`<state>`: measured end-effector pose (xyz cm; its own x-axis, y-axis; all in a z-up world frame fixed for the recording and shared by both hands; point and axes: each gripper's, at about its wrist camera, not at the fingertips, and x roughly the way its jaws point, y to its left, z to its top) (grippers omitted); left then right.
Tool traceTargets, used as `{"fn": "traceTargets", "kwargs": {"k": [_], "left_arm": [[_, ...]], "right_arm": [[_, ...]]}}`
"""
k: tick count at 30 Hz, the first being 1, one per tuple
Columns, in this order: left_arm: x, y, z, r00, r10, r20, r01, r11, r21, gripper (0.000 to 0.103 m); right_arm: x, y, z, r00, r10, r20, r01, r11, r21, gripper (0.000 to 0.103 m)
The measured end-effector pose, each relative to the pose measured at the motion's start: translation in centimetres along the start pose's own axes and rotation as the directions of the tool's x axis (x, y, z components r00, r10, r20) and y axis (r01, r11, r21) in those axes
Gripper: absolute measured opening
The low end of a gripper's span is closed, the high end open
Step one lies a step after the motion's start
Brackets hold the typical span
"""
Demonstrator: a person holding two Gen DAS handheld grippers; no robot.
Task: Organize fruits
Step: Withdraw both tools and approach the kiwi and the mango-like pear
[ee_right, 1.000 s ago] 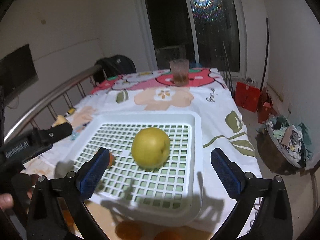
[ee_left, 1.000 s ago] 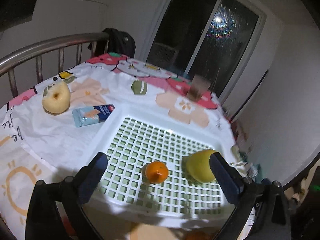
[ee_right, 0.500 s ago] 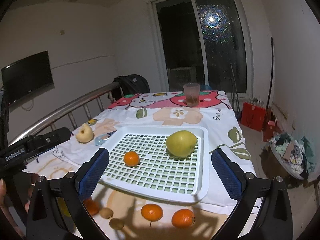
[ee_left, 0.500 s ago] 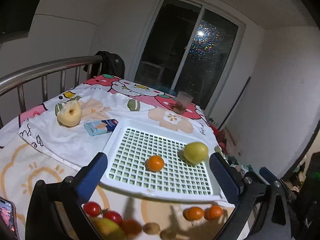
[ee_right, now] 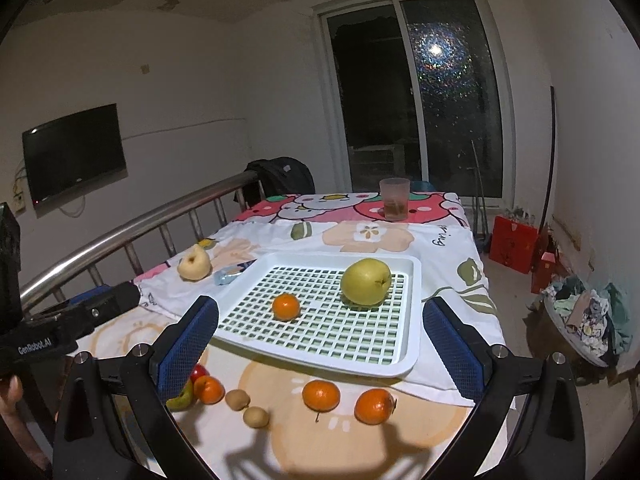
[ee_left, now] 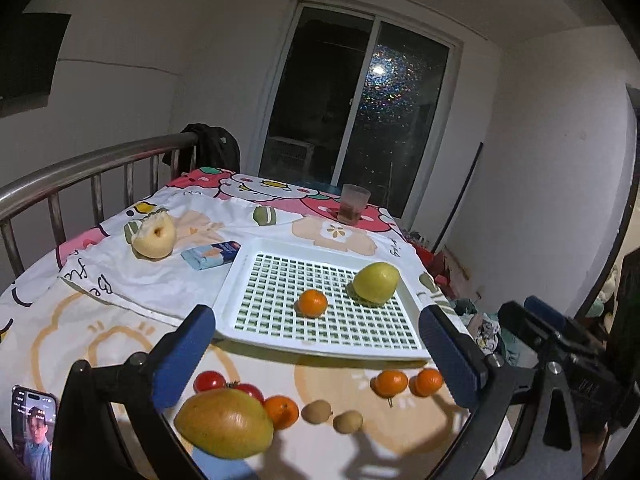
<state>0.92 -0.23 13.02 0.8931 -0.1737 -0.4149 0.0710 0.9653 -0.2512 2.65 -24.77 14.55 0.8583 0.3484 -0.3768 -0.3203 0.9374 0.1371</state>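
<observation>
A white slotted tray (ee_left: 244, 264) (ee_right: 412, 280) lies on the table, holding a yellow-green pear (ee_left: 376, 282) (ee_right: 365, 281) and a small orange (ee_left: 313, 303) (ee_right: 286, 306). In front of it, on the cloth, lie a mango (ee_left: 224, 422), two red tomatoes (ee_left: 209, 381), several oranges (ee_left: 391, 383) (ee_right: 321, 395) and two small brown fruits (ee_left: 347, 421) (ee_right: 256, 416). My left gripper (ee_left: 316, 356) and right gripper (ee_right: 320, 348) both hover open and empty above the near table edge, well short of the tray.
A bitten pale apple (ee_left: 154, 234) (ee_right: 194, 266) and a blue packet (ee_left: 211, 254) lie left of the tray. A plastic cup (ee_left: 353, 203) (ee_right: 394, 199) stands at the far end. A metal railing (ee_left: 80, 168) runs along the left. A phone (ee_left: 34, 432) sits near left.
Both grippers have pulled back and up from the tray, so the loose fruit at the near table edge has come into view. The pear and orange stay in the tray.
</observation>
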Motion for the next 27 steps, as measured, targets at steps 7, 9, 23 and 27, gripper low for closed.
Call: {"fn": "traceTargets", "kwargs": {"k": [7, 9, 23, 27], "left_arm": [[-1.5, 0.4, -1.3, 1.0, 0.002, -0.017, -0.001, 1.0, 0.02, 0.103], [-1.8, 0.4, -1.8, 1.0, 0.0, -0.025, 0.001, 0.999, 0.033, 0.103], [-1.7, 2.1, -6.3, 0.986, 0.035, -0.164, -0.019, 0.995, 0.097, 0.103], [-0.8, 3.0, -7.6, 0.975, 0.062, -0.212, -0.042, 0.994, 0.097, 0.103]], "right_arm": [[-1.6, 0.4, -1.0, 1.0, 0.004, -0.001, -0.004, 0.999, -0.033, 0.103], [-1.9, 0.4, -1.3, 1.0, 0.005, -0.005, -0.005, 0.999, -0.039, 0.103], [-1.6, 0.6, -4.9, 0.995, -0.009, -0.104, -0.006, 0.991, -0.136, 0.103], [-0.8, 0.8, -6.2, 0.989, -0.006, -0.148, -0.017, 0.988, -0.15, 0.103]]}}
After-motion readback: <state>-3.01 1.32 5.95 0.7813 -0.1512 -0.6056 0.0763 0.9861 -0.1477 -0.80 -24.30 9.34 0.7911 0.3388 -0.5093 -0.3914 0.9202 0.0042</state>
